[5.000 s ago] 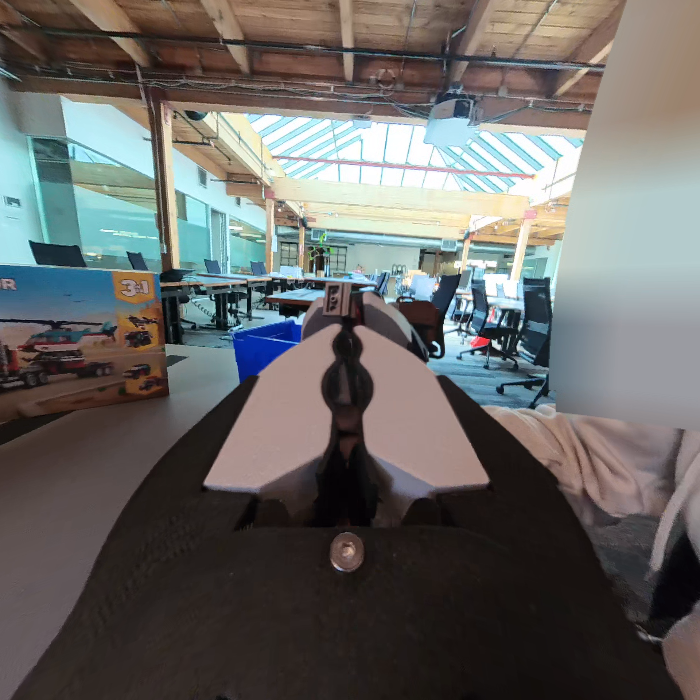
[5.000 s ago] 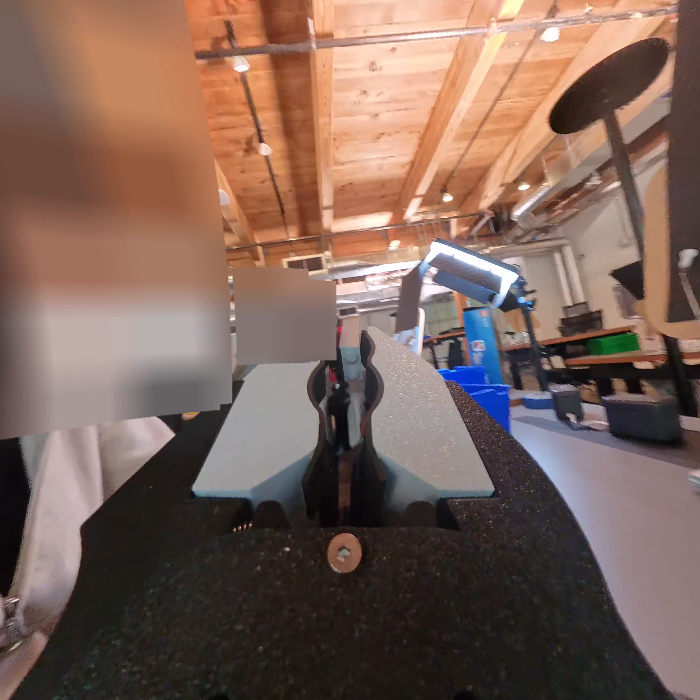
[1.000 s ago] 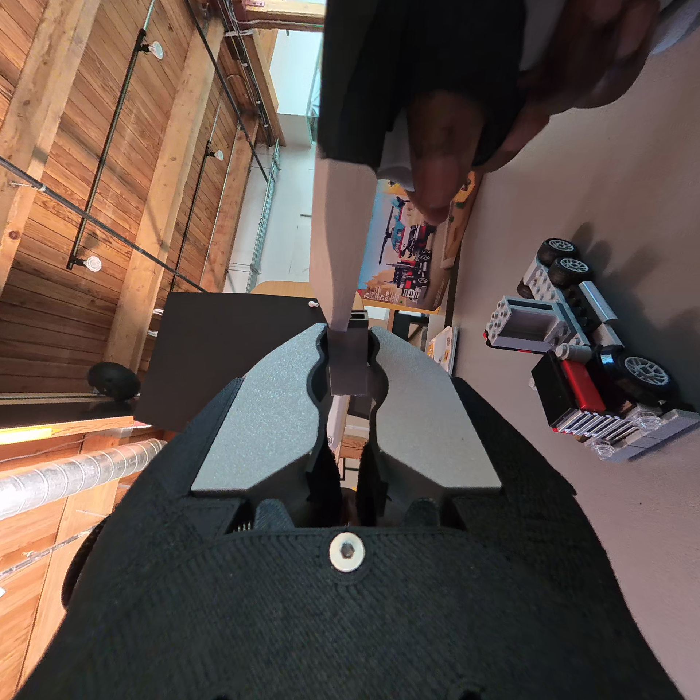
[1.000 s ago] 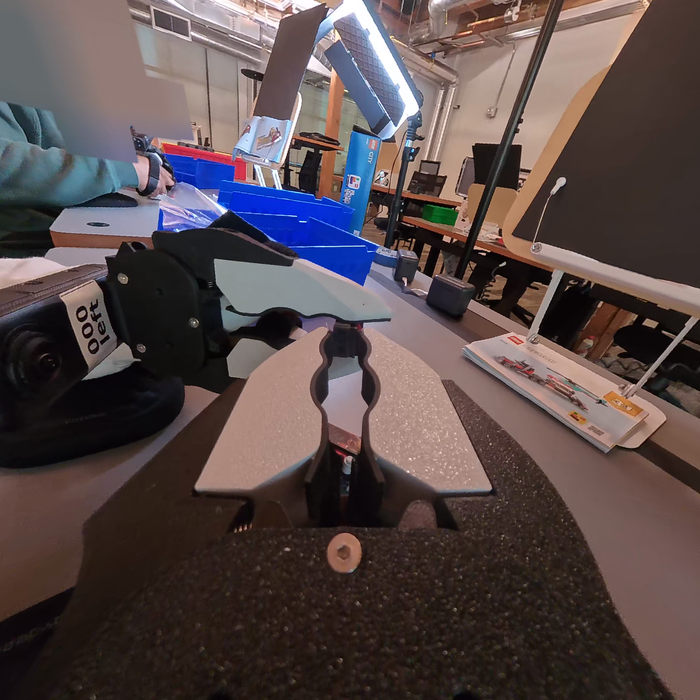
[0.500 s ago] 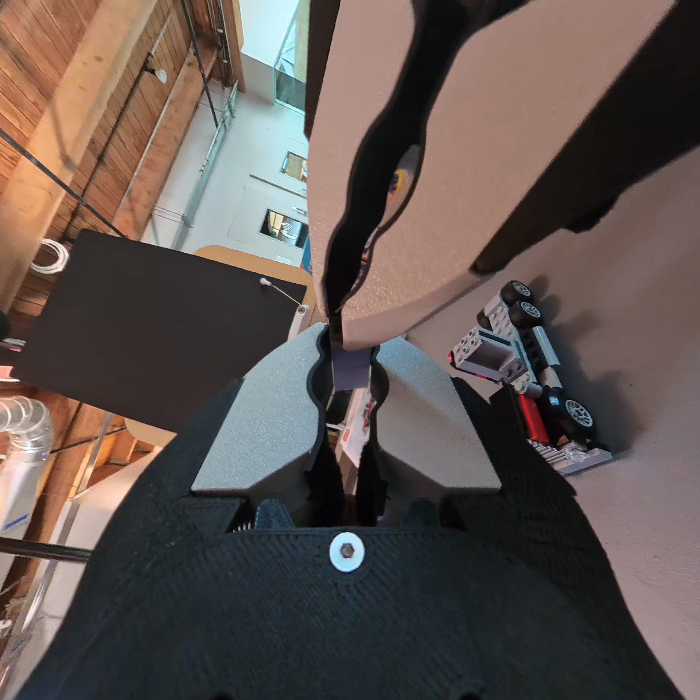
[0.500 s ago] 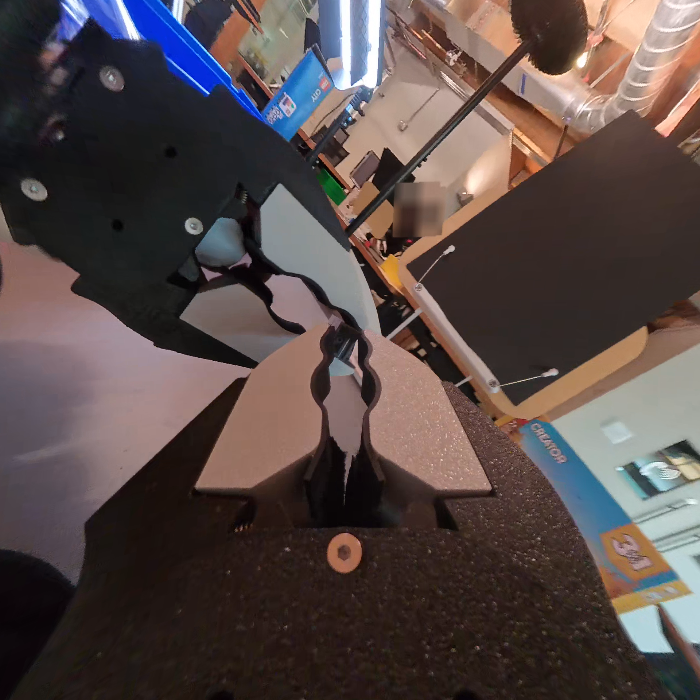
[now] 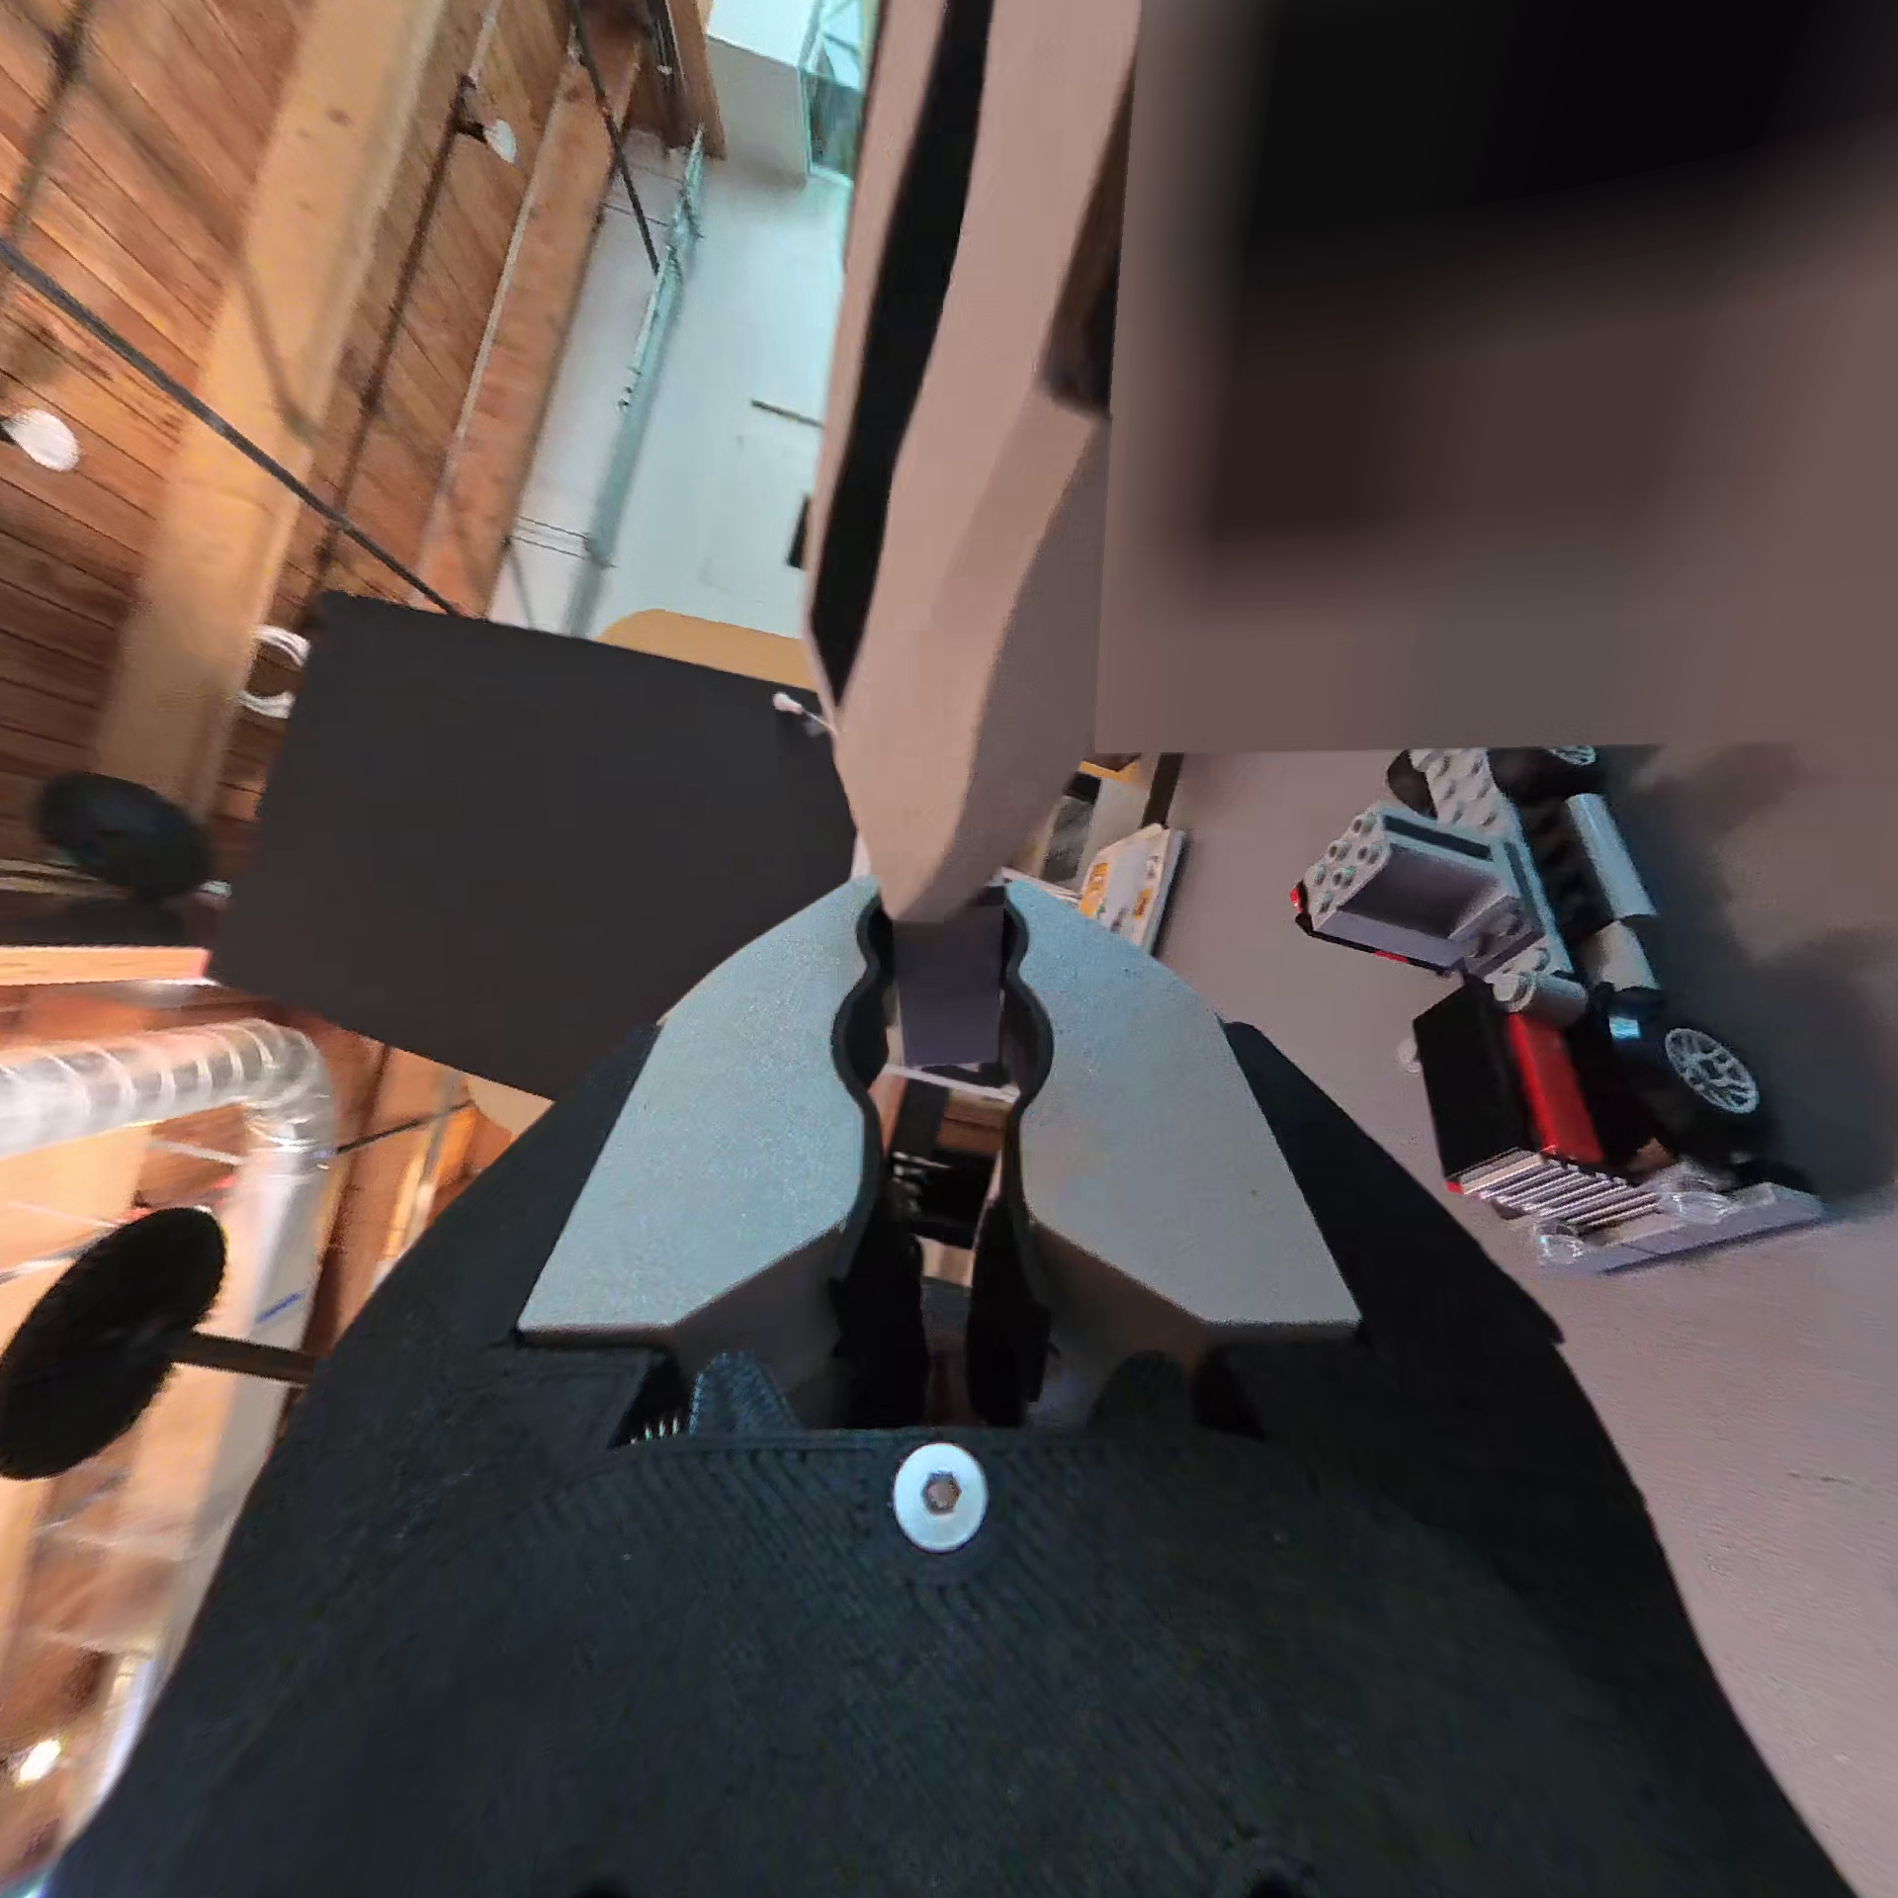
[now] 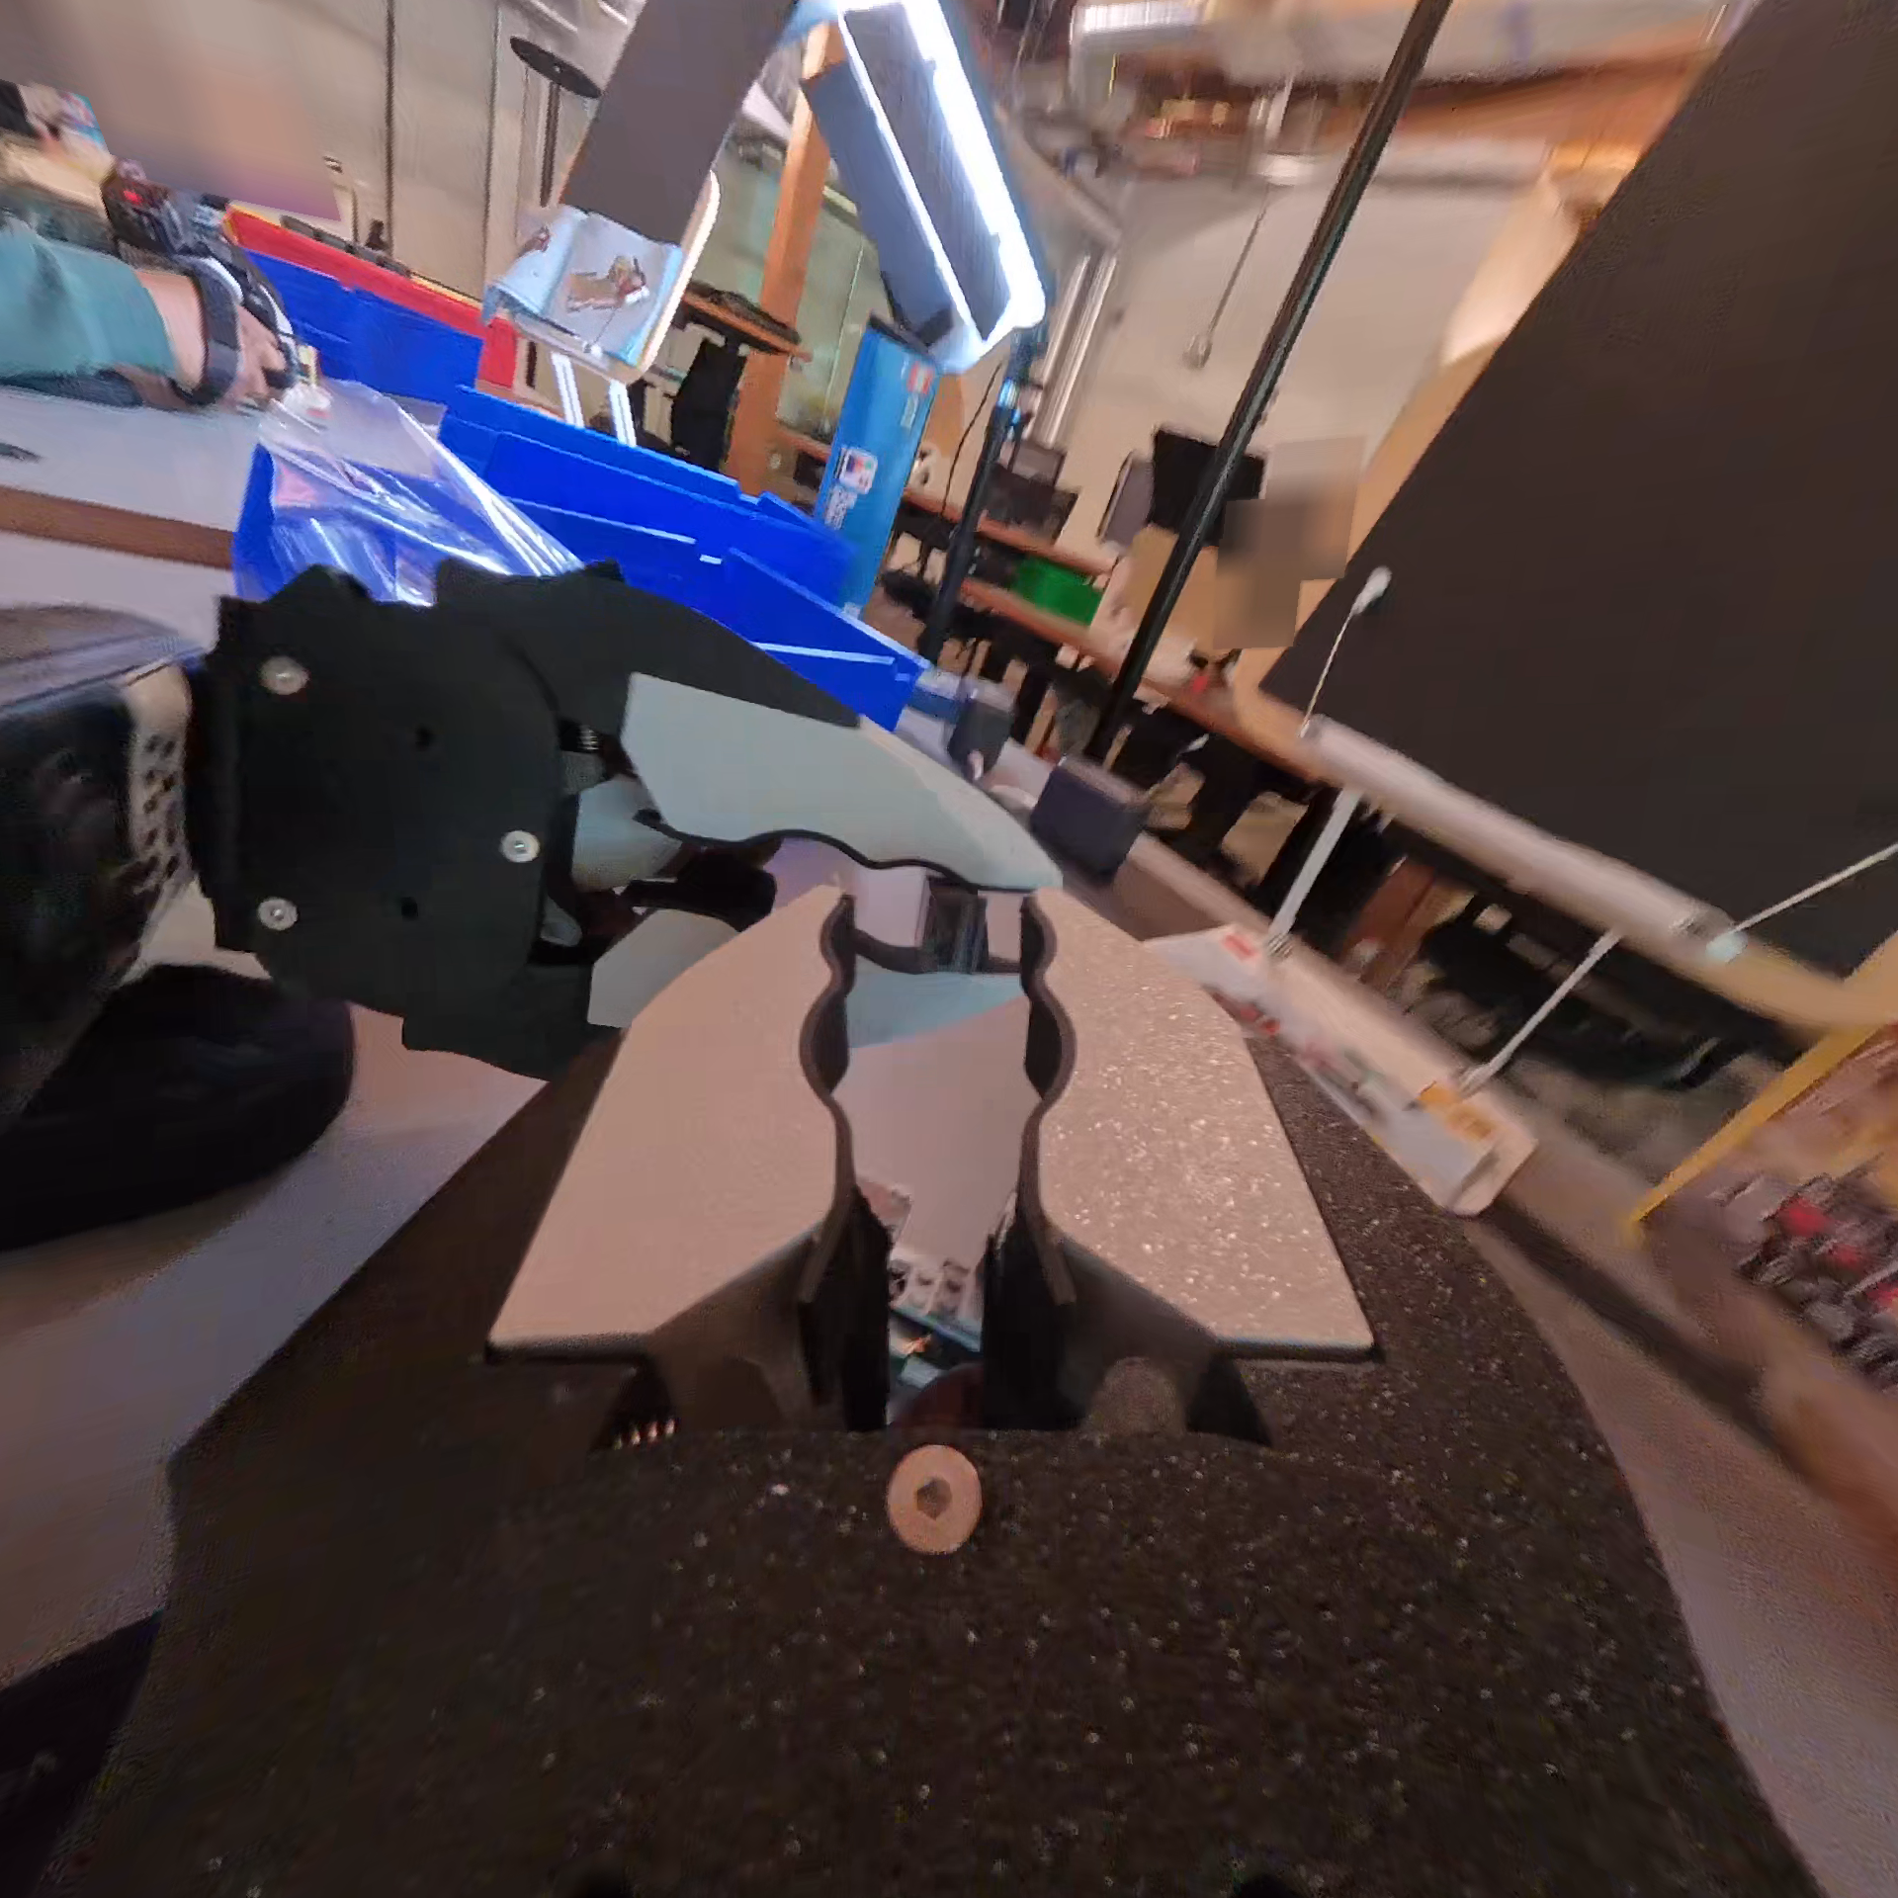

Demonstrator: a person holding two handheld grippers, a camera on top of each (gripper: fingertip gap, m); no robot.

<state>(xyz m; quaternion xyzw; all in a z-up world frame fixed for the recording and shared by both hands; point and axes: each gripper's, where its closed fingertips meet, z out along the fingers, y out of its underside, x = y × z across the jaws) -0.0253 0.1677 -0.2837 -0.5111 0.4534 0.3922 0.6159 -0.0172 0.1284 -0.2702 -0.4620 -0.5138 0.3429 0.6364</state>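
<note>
Grey plastic, a small dark brick, sits clamped between the pads of my left gripper, both fingers pressed against its sides near the tips. I hold that gripper rolled over, so the table runs up the right side of its view and the wooden ceiling down the left. My right gripper I hold nearly level and low over the table, fingers spread apart with bare tabletop showing between them; the pads press on nothing. Its tips reach up to the left gripper's tips, where the brick shows between the two pale left fingers, just past my right fingertips. From the left camera, one pale right finger comes down from above and meets the brick's far end.

On the table beyond, to the right of the left gripper, lies a partly built toy truck, grey, black and red, with a spoked wheel. Farther off, an instruction booklet rests under a black board on wire legs, and blue bins stand behind the left gripper.
</note>
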